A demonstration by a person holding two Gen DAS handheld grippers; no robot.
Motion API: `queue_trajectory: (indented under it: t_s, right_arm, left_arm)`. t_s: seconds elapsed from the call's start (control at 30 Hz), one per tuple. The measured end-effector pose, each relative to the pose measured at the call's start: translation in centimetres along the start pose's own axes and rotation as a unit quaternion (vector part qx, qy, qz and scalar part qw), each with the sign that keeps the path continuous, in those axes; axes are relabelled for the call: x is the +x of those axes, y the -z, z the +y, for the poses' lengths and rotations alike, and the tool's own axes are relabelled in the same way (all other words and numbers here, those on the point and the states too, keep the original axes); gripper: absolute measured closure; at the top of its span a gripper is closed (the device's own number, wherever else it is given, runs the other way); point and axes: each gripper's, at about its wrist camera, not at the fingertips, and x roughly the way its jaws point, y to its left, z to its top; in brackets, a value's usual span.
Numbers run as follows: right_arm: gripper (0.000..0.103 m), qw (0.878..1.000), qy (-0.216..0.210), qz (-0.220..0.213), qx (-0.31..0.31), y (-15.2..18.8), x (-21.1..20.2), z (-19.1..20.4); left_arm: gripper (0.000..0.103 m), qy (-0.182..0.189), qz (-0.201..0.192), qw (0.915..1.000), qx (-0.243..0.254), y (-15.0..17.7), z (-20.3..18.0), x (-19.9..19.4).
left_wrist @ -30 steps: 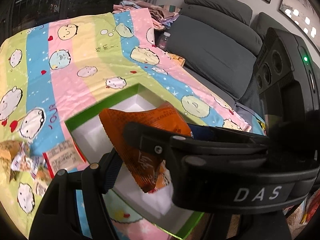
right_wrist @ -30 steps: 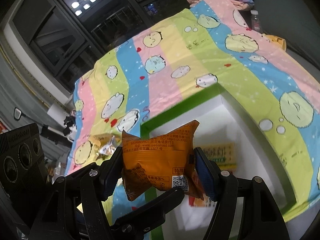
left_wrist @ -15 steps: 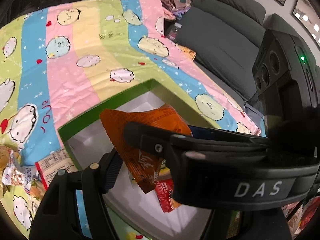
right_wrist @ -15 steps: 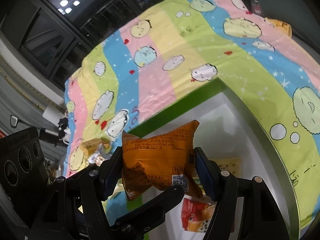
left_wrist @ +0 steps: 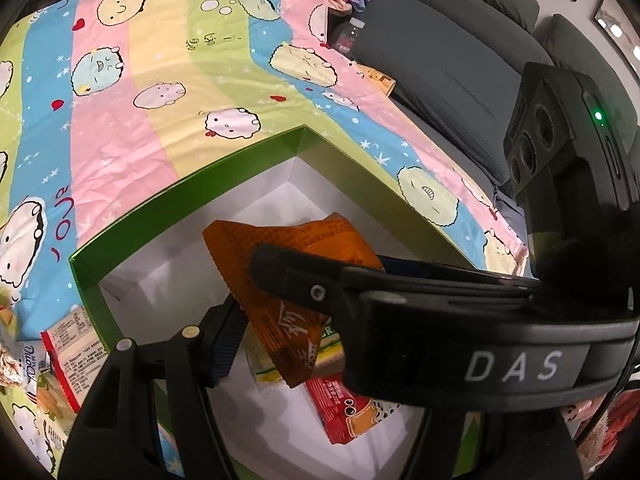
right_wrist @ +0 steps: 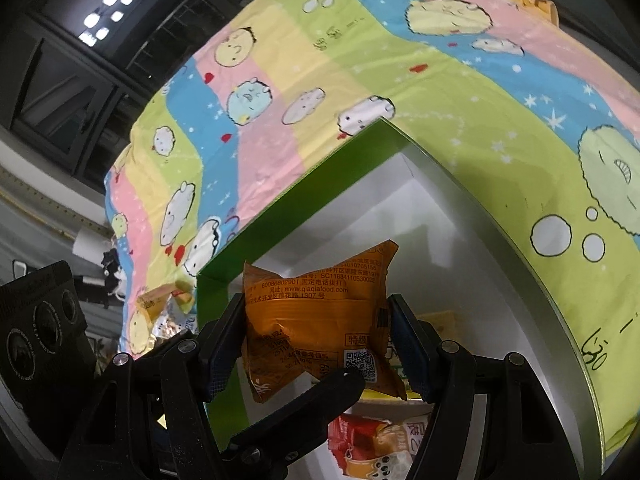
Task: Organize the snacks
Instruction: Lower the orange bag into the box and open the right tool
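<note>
An orange snack packet is clamped between the two fingers of my right gripper, above the open green box with a white inside. The same packet shows in the left wrist view, with the right gripper's black body crossing in front. Of my left gripper only the left finger shows clearly; its other finger is hidden behind the right gripper. A red packet and a yellow-green packet lie in the box.
The box sits on a striped cartoon-print bedsheet. Loose snack packets lie on the sheet left of the box. A grey sofa with a bottle and clothes stands at the back right.
Both grippers have moved forward and down over the box with the orange packet still held. The box looks larger and closer, and the red packet inside has come into view.
</note>
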Motion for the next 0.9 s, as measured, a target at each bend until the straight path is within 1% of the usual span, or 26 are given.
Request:
queue_trajectory:
  t_s: [0.13,0.23,0.37,0.5,0.63,0.7,0.83,0.9]
  right_arm:
    - [0.032,1.0,0.002,0.001,0.009,0.0,0.1,-0.5]
    - [0.032,1.0,0.005,0.008,0.021,0.0,0.5,-0.9]
    - [0.032,0.999,0.008,0.016,0.03,0.0,0.9,-1.2]
    - [0.032,0.999,0.004,0.019,0.044,0.0,1.0,-1.7]
    - [0.032,0.998,0.011,0.027,0.05,-0.1,1.4,-1.9]
    - [0.031,0.998,0.011,0.026,0.055,-0.1,1.4,-2.0]
    - [0.028,0.998,0.012,0.025,0.062,0.0,1.2,-2.2]
    - [0.025,0.997,0.024,0.017,0.066,0.2,0.6,-2.3]
  left_arm:
    - [0.037,0.002,0.002,1.0,0.0,0.0,-0.1,0.4]
    - [0.039,-0.002,0.006,1.0,-0.002,0.0,0.0,0.8]
    - [0.039,0.001,0.011,0.9999,-0.009,0.1,0.2,1.2]
    - [0.039,-0.002,0.013,0.9999,-0.006,0.1,0.1,1.3]
    - [0.039,0.0,0.024,0.9995,-0.018,0.1,0.5,1.6]
    - [0.038,-0.002,0.024,0.9995,-0.02,0.1,0.5,1.6]
    - [0.03,-0.025,0.017,0.9994,-0.017,0.2,0.2,1.2]
    - [0.028,-0.028,0.011,0.9994,-0.015,0.3,0.1,0.9]
